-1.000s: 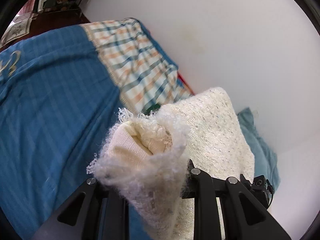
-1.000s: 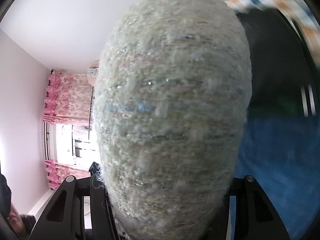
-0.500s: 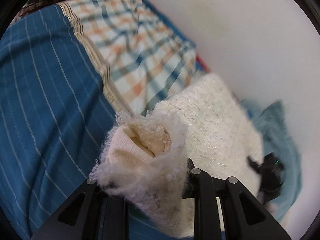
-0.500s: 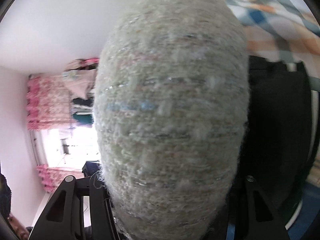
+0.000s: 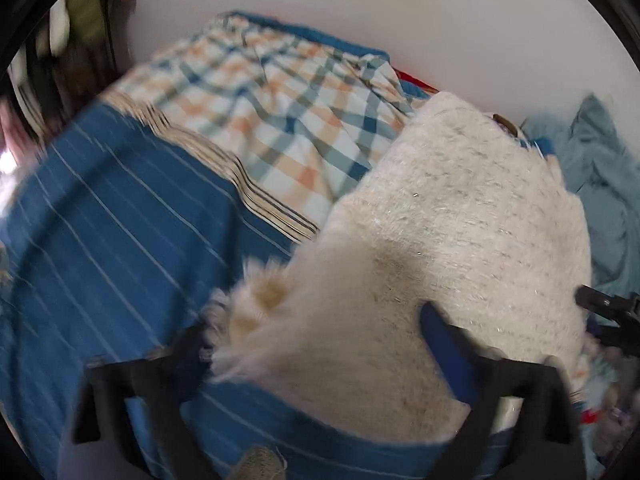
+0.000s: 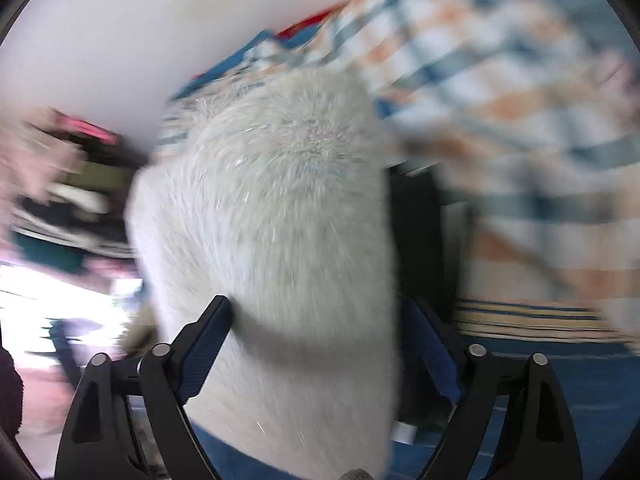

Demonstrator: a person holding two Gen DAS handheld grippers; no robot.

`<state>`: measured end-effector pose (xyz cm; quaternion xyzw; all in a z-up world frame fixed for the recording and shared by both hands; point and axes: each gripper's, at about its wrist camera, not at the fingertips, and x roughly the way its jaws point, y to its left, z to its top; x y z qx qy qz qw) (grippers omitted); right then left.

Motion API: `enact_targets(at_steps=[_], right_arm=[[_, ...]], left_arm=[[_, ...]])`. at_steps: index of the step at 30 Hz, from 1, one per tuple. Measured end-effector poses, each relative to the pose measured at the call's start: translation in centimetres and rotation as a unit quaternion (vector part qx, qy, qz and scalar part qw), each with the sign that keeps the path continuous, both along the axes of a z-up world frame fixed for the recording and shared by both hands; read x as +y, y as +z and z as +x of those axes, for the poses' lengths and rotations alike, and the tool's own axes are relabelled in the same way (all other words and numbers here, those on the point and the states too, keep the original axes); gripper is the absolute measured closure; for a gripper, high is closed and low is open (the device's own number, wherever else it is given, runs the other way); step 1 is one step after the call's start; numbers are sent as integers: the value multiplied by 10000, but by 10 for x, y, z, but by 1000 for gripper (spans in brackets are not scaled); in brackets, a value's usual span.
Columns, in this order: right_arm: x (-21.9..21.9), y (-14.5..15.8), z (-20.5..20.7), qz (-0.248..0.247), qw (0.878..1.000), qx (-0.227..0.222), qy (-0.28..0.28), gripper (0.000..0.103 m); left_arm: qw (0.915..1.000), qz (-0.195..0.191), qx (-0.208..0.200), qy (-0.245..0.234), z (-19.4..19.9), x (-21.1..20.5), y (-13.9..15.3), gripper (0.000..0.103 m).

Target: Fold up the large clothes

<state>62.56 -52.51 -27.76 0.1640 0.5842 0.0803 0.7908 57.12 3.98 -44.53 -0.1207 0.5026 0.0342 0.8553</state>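
We've got both grippers, left (image 5: 320,332) and right (image 6: 316,328), spread wide around the sweater (image 5: 460,232), down on the bed (image 5: 120,240); fuzzy knit may snag, undoing the fold.

Two claws are counted, one in each view. The left claw (image 5: 316,328) is seen with two black fingers spread wide, and the right claw (image 6: 320,320) is seen with two black fingers spread wide too. One fluffy white sweater (image 5: 460,240) is counted, lying between the fingers of both claws. One blue striped blanket (image 5: 120,240) is seen under and to the left of the left claw. One checked cloth (image 5: 288,112) is counted beyond the left claw. One light blue cloth (image 5: 604,184) is seen far to the right of the left claw. One small black thing (image 5: 612,316) is seen at the right edge, but what it is cannot be told.
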Motion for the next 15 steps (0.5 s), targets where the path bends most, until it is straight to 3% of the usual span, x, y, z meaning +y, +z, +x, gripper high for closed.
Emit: enact_targets(at_steps=[3, 5, 7, 12, 15], right_arm=[[4, 23, -49, -1307, 9913, -79, -135, 11], [-8, 25, -87, -1763, 9840, -55, -239, 10], [0, 50, -118, -2081, 9774, -105, -346, 10], [5, 84, -169, -2170, 9727, -35, -817, 9], [13, 132, -213, -2119, 9721, -103, -998, 9]], left_arm=[[9986, 516, -89, -104, -9, -6, 18, 3], [9958, 886, -154, -176, -19, -10, 31, 3], [9916, 1248, -203, -286, -31, -14, 45, 3], [9863, 1531, -259, -565, -73, -15, 88, 3], [9848, 1576, -315, -665, -97, -10, 115, 3]])
